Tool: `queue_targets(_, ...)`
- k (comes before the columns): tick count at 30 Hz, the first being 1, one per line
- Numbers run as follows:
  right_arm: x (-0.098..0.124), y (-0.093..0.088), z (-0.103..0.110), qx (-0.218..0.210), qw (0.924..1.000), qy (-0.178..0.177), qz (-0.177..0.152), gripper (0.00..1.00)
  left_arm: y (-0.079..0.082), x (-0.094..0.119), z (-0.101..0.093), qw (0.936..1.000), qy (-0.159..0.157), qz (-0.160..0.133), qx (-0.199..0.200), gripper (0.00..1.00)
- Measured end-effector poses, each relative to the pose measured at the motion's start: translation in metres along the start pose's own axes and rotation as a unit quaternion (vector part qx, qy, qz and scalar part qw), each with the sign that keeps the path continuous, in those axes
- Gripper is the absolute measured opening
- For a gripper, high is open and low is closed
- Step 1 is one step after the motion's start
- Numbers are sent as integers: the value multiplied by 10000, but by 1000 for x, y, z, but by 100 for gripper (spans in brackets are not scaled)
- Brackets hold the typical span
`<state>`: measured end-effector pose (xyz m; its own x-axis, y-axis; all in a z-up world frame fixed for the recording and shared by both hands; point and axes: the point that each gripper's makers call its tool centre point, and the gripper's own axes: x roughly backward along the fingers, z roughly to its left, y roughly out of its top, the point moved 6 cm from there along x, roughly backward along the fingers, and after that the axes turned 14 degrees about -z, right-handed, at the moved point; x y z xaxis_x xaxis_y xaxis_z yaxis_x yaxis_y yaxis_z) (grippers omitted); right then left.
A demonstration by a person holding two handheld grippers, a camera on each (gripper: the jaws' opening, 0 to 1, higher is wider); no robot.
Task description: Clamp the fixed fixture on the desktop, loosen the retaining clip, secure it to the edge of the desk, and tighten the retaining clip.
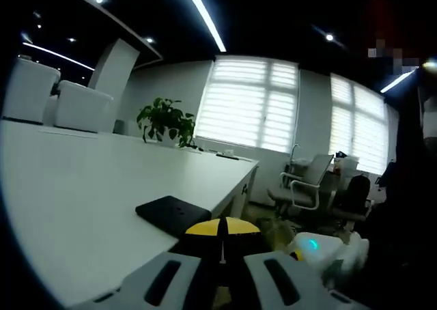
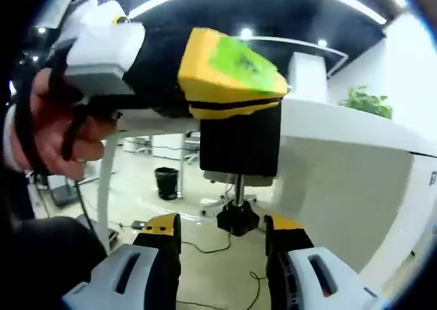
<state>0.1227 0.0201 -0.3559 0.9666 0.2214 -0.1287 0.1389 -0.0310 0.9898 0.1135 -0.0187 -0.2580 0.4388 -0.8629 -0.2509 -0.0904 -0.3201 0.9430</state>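
The fixture has a yellow top (image 1: 222, 227) and a black plate (image 1: 171, 214) lying on the white desk (image 1: 89, 187) at its edge. My left gripper (image 1: 222, 265) is shut on the fixture's body. Seen from below in the right gripper view, the yellow-and-green body (image 2: 229, 74) sits over the desk edge. Its black bracket (image 2: 239, 143) hangs under that edge, and the screw knob (image 2: 237, 218) sticks down from it. My right gripper (image 2: 224, 231) is open, with one jaw on each side of the knob and a gap to it. A hand (image 2: 48, 119) holds the left gripper (image 2: 153, 64).
A potted plant (image 1: 166, 121) and white chairs (image 1: 54, 95) stand along the desk's far side. Office chairs (image 1: 304, 184) stand beyond the desk end. Under the desk are a bin (image 2: 166, 181), a desk leg (image 2: 108, 180) and cables on the floor. The right gripper's white body (image 1: 317, 248) is just off the desk edge.
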Motion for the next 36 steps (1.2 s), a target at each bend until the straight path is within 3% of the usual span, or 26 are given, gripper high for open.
queue_targets(1, -3, -1, 0, 134, 9997, -194, -8, 47, 0, 0, 0, 10000, -3, -7, -10, 1)
queue_targets(5, -20, -5, 0, -53, 9976, -693, 62, 43, 1, 1, 0, 10000, 4, -49, 37, 1)
queue_targets(9, -44, -20, -2, 540, 9957, -743, 141, 31, 1, 1, 0, 9999, 4, -83, 63, 1)
queue_targets(12, -55, -26, -5, 104, 9964, -828, 123, 24, 1, 1, 0, 10000, 15, -61, 64, 1)
queue_targets(15, -70, -30, -6, 172, 9976, -662, 118, 24, 1, 1, 0, 10000, 7, -48, 49, 1)
queue_targets(16, -34, -17, -16, 135, 9980, -622, 56, 24, 1, 1, 0, 10000, 1, -48, 50, 1)
queue_targets(17, -34, -17, -17, 71, 9986, -521, 63, 24, 0, 1, 0, 10000, -4, -49, 54, 1)
queue_targets(21, -19, -8, -20, -42, 9995, 325, -19, 24, 1, 1, 0, 10000, 15, -22, 88, 1)
queue_targets(25, -17, -6, -27, -175, 9902, 1384, -76, 24, 1, 1, 1, 9999, 31, -18, 106, 1)
queue_targets(28, -22, -6, -34, -315, 9695, 2429, -85, 24, 1, 0, 1, 10000, 27, 71, -29, 1)
queue_targets(31, -29, -4, -37, -147, 9485, 3163, -100, 23, 2, 1, 1, 10000, 20, 88, 39, 1)
queue_targets(35, -33, -4, -39, -235, 9248, 3795, -145, 24, 2, 2, 1, 9999, 13, 93, 105, 1)
queue_targets(36, -34, -4, -41, -199, 9220, 3863, -177, 24, 2, 2, 1, 9999, 13, 90, 114, 1)
